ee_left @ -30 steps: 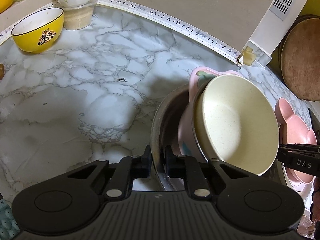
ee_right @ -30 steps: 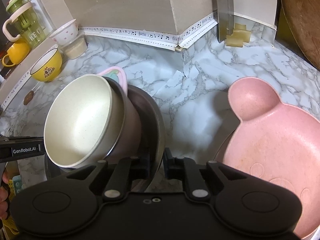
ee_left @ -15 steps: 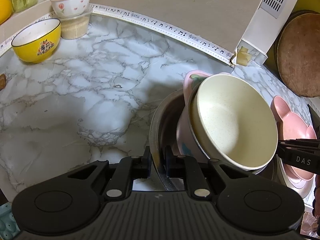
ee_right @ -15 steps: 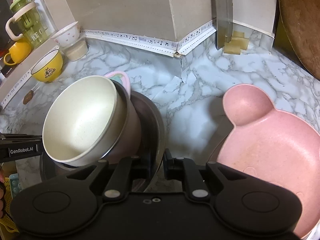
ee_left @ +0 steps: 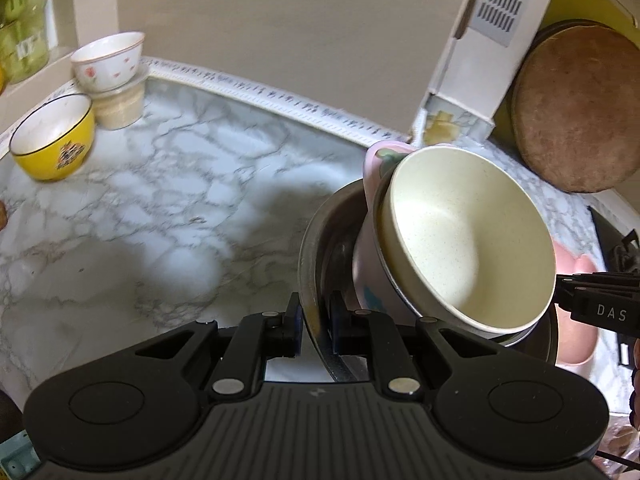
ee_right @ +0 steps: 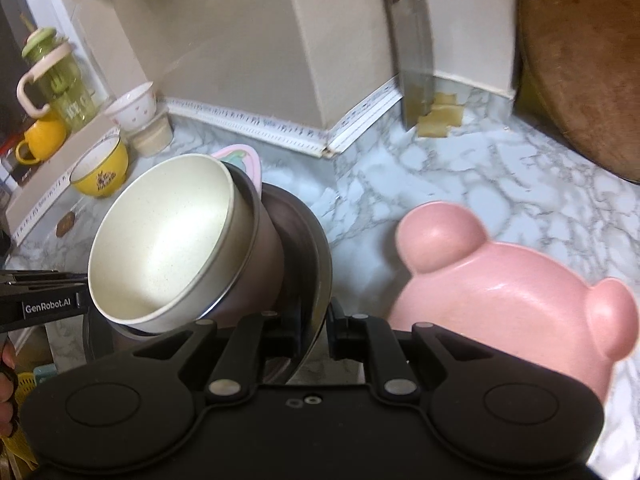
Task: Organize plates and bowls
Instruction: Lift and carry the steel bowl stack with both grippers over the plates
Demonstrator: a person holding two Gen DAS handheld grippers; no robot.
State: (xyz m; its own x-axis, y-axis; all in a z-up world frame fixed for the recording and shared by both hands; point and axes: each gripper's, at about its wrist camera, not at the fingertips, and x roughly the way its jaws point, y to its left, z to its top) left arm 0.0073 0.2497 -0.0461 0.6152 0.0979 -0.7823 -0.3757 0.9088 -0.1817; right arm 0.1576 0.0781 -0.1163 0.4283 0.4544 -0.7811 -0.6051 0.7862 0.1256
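Observation:
Both grippers grip one steel basin from opposite sides, held above the counter. My left gripper point(ee_left: 316, 330) is shut on the basin's left rim point(ee_left: 310, 248). My right gripper point(ee_right: 316, 330) is shut on its right rim point(ee_right: 320, 264). Inside the basin point(ee_right: 304, 240) a cream bowl point(ee_left: 468, 240) point(ee_right: 164, 236) is nested tilted in a pink cup-like bowl point(ee_left: 368, 264) point(ee_right: 264, 248), with a pink plate edge point(ee_left: 380, 152) point(ee_right: 240, 158) behind. A pink bear-shaped plate point(ee_right: 500, 304) point(ee_left: 576, 320) lies on the counter to the right.
A yellow bowl point(ee_left: 52, 140) point(ee_right: 102, 168) and a white flowered bowl point(ee_left: 108, 60) point(ee_right: 132, 106) on a small container stand at the far left. A round wooden board point(ee_left: 576, 108) point(ee_right: 580, 64) leans at the back right. A cleaver point(ee_right: 416, 60) stands against the wall. A green bottle point(ee_right: 60, 76) stands on the ledge.
Both grippers have lifted the basin with its bowls and moved back; the counter and far bowls appear lower and farther. The pink bear plate stays on the counter.

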